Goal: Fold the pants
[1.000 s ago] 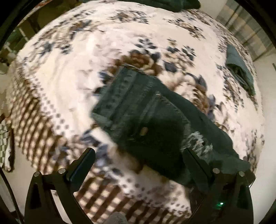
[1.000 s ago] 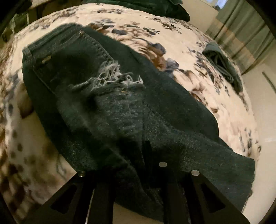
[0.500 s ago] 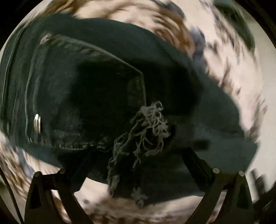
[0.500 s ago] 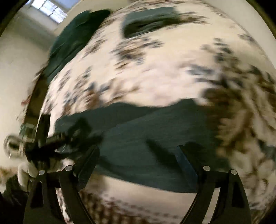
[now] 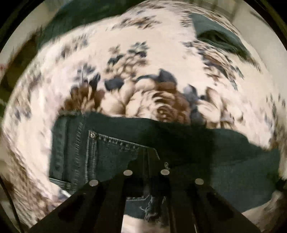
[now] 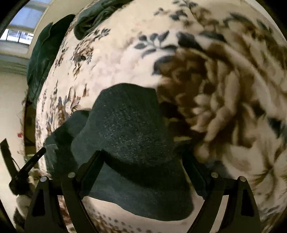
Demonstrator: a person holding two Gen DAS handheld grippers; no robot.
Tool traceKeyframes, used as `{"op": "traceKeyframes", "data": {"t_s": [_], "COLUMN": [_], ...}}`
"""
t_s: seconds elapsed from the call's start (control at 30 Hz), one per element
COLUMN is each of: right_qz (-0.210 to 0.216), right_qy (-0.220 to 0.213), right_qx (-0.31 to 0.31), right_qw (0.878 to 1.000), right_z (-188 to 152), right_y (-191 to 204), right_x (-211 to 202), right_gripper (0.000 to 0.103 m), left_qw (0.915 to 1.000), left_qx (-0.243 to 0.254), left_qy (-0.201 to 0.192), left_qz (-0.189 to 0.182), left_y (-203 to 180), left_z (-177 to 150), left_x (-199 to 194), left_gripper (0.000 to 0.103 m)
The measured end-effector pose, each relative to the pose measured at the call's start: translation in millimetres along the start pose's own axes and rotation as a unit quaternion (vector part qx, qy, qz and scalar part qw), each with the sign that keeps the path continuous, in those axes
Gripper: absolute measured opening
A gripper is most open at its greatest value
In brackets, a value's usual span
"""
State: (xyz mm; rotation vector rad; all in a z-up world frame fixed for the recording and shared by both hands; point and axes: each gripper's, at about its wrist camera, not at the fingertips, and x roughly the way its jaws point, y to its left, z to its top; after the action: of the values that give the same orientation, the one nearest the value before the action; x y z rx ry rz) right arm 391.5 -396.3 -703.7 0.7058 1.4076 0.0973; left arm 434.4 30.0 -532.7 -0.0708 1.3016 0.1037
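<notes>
Dark denim pants (image 5: 111, 154) lie on a floral blanket (image 5: 143, 57), waistband to the left, back pocket and frayed hem showing. My left gripper (image 5: 146, 161) is shut on the pants near the pocket. In the right wrist view the folded pants end (image 6: 129, 129) bulges up from the blanket (image 6: 224, 100). My right gripper (image 6: 143, 161) is open, its fingers (image 6: 89, 170) either side of this fabric. The left gripper (image 6: 26, 168) shows at the far left there.
A folded dark garment (image 5: 215, 34) lies at the blanket's far right edge; it also shows in the right wrist view (image 6: 93, 16). A dark green pillow or cover (image 6: 44, 53) lies at the head end. A window (image 6: 18, 34) is beyond it.
My left gripper went from open to shut on the pants near the pocket. My right gripper let go, opened and swung round to the pants' other end.
</notes>
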Motion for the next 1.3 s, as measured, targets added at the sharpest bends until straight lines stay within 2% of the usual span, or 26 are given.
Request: {"op": "traceKeyframes", "data": {"t_s": [0.03, 0.07, 0.1, 0.13, 0.17, 0.2, 0.23, 0.33, 0.47, 0.5, 0.57, 0.6, 0.63, 0.67, 0.7, 0.77, 0.8, 0.93, 1.0, 1.03, 1.13, 1.23, 1.3], "right_qz": [-0.003, -0.004, -0.004, -0.004, -0.002, 0.000, 0.000, -0.004, 0.001, 0.002, 0.002, 0.001, 0.000, 0.000, -0.001, -0.003, -0.005, -0.012, -0.007, -0.005, -0.006, -0.035, -0.039], "right_qy": [0.003, 0.005, 0.006, 0.007, 0.007, 0.007, 0.008, 0.011, 0.012, 0.012, 0.011, 0.011, 0.011, 0.010, 0.008, 0.007, 0.006, 0.005, 0.001, -0.001, 0.000, 0.012, 0.033], "right_qx": [0.006, 0.007, 0.005, 0.004, 0.003, 0.002, -0.001, -0.003, 0.006, 0.006, 0.004, 0.003, 0.003, 0.001, -0.001, -0.007, -0.011, -0.024, -0.025, -0.025, -0.027, -0.018, 0.009], "right_qw": [1.000, 1.000, 1.000, 1.000, 1.000, 1.000, 1.000, 1.000, 1.000, 1.000, 1.000, 1.000, 1.000, 1.000, 1.000, 1.000, 1.000, 1.000, 1.000, 1.000, 1.000, 0.999, 0.999], "right_z": [0.7, 0.6, 0.2, 0.1, -0.3, -0.8, -1.3, -0.2, 1.6, 1.5, 1.1, 0.6, 0.8, 0.5, 0.0, -1.1, -1.9, -4.0, -4.7, -4.9, -5.3, -4.2, -3.2], "right_y": [-1.1, -1.1, 0.0, 1.4, 2.8, 4.4, 5.8, 8.2, 6.9, 6.2, 6.5, 7.0, 7.0, 7.7, 8.0, 9.9, 11.4, 15.6, 17.4, 17.8, 20.9, 17.0, 9.0], "right_x": [2.8, 3.5, 3.0, 2.0, 0.5, -1.5, -2.2, -0.2, 1.4, 0.8, 0.8, 1.1, 0.6, -0.1, -0.7, -1.4, -1.8, -4.6, -8.7, -10.2, -11.7, -4.4, 3.2], "right_gripper": [0.088, 0.088, 0.088, 0.088, 0.088, 0.088, 0.088, 0.088, 0.088, 0.088, 0.088, 0.088, 0.088, 0.088, 0.088, 0.088, 0.088, 0.088, 0.088, 0.088, 0.088, 0.088, 0.088], "left_qw": [0.9990, 0.9941, 0.9855, 0.9725, 0.9564, 0.9511, 0.9463, 0.9466, 0.9591, 0.9624, 0.9730, 0.9764, 0.9826, 0.9854, 0.9845, 0.9901, 0.9909, 0.9936, 0.9939, 0.9945, 0.9972, 0.9977, 0.9975], "left_qx": [-0.018, -0.054, -0.092, -0.130, -0.167, -0.179, -0.187, -0.176, -0.110, -0.095, -0.043, -0.029, -0.004, 0.029, 0.042, 0.076, 0.082, 0.069, 0.058, 0.047, 0.035, 0.035, 0.044], "left_qy": [0.024, 0.056, 0.078, 0.101, 0.127, 0.138, 0.148, 0.149, 0.161, 0.162, 0.159, 0.151, 0.133, 0.118, 0.111, 0.068, 0.054, -0.018, -0.036, -0.041, -0.011, 0.027, 0.031], "left_qz": [-0.032, -0.077, -0.120, -0.164, -0.203, -0.210, -0.218, -0.225, -0.205, -0.196, -0.161, -0.152, -0.129, -0.120, -0.129, -0.096, -0.092, -0.087, -0.087, -0.084, -0.066, -0.051, -0.045], "left_y": [6.0, 15.5, 24.1, 32.6, 41.0, 42.1, 42.8, 36.0, 6.2, -0.6, -23.2, -27.5, -35.5, -45.7, -53.1, -69.8, -73.7, -73.6, -63.0, -57.5, -33.0, -23.9, -20.3], "left_z": [2.8, 0.9, -3.6, -10.8, -18.4, -21.5, -26.6, -29.8, -19.6, -14.9, -12.8, -12.7, -13.4, -14.9, -16.5, -20.7, -21.2, -7.8, 3.7, 11.9, 19.1, 8.1, 1.0], "left_x": [9.0, 18.6, 24.7, 32.3, 43.8, 47.0, 53.6, 61.5, 65.5, 70.2, 70.9, 69.2, 62.7, 55.7, 50.7, 32.9, 27.0, -5.8, -10.9, -10.5, 10.4, 36.0, 40.8], "left_gripper": [0.003, 0.006, 0.018, 0.026, 0.043, 0.051, 0.051, 0.061, 0.084, 0.085, 0.084, 0.065, 0.051, 0.009, 0.008, 0.008, 0.008, 0.008, 0.008, 0.008, 0.008, 0.009, 0.010]}}
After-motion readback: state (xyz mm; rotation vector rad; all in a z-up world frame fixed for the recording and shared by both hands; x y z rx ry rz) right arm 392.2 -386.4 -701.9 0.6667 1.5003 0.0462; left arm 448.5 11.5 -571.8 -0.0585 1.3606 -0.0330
